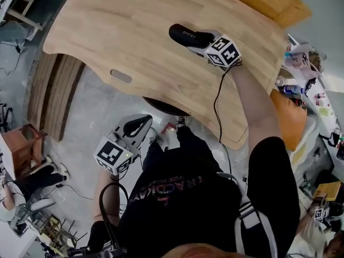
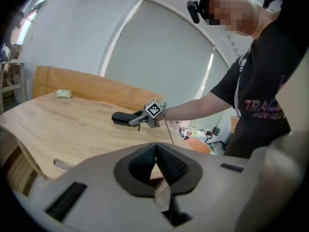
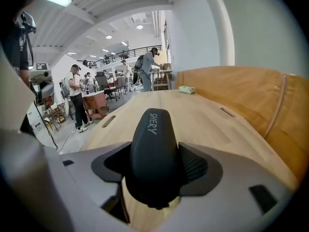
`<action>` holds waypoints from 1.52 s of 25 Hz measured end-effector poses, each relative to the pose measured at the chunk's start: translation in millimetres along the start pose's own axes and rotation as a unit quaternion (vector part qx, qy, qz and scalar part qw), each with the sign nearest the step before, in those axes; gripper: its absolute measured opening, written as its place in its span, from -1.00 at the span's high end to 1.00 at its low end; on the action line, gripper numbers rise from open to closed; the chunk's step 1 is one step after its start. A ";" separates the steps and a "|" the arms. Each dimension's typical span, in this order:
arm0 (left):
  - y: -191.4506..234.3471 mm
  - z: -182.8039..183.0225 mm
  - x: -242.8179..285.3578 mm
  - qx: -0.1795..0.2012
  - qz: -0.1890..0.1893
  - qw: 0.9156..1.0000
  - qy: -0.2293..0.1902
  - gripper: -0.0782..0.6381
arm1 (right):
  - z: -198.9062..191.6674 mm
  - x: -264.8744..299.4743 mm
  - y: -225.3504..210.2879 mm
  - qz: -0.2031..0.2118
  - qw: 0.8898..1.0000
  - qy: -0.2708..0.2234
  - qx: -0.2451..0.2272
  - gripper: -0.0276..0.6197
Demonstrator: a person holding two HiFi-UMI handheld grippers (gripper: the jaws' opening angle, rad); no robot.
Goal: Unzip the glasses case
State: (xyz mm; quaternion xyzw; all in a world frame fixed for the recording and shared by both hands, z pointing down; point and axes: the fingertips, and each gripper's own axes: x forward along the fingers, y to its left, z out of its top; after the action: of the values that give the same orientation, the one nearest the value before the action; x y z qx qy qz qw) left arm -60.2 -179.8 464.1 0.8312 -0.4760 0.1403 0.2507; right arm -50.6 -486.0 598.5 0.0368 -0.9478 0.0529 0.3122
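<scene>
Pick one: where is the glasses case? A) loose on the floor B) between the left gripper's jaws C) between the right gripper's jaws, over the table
C: the right gripper view shows the black glasses case clamped between the right gripper pads above the table; the left gripper is shut on nothing.

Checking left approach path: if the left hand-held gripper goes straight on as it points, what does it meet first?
Likely the wooden table, near its front edge. The left hand-held gripper, shut and empty, aims at it short of the glasses case clamped in the right hand-held gripper. Depth is unclear.
</scene>
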 end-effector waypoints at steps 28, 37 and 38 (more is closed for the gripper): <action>-1.8 -22.3 6.7 -0.074 0.051 0.996 0.009 0.74 | -2.0 71.4 -44.3 0.047 0.994 0.059 -0.079 -0.17; -7.0 -14.7 -9.8 -0.023 0.013 1.000 -0.011 0.74 | 12.9 -14.3 -22.7 -0.049 0.999 -0.015 -0.005 0.86; -9.1 -13.2 -13.9 -0.018 0.008 1.000 -0.013 0.74 | 14.0 -25.9 -12.1 -0.056 0.998 -0.025 0.012 0.86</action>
State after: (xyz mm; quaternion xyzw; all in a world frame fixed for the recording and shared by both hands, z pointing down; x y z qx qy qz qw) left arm -59.4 -158.7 465.9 0.8245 -0.4883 0.1229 0.2581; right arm -36.9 -498.9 572.8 0.0951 -0.9509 0.0459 0.2908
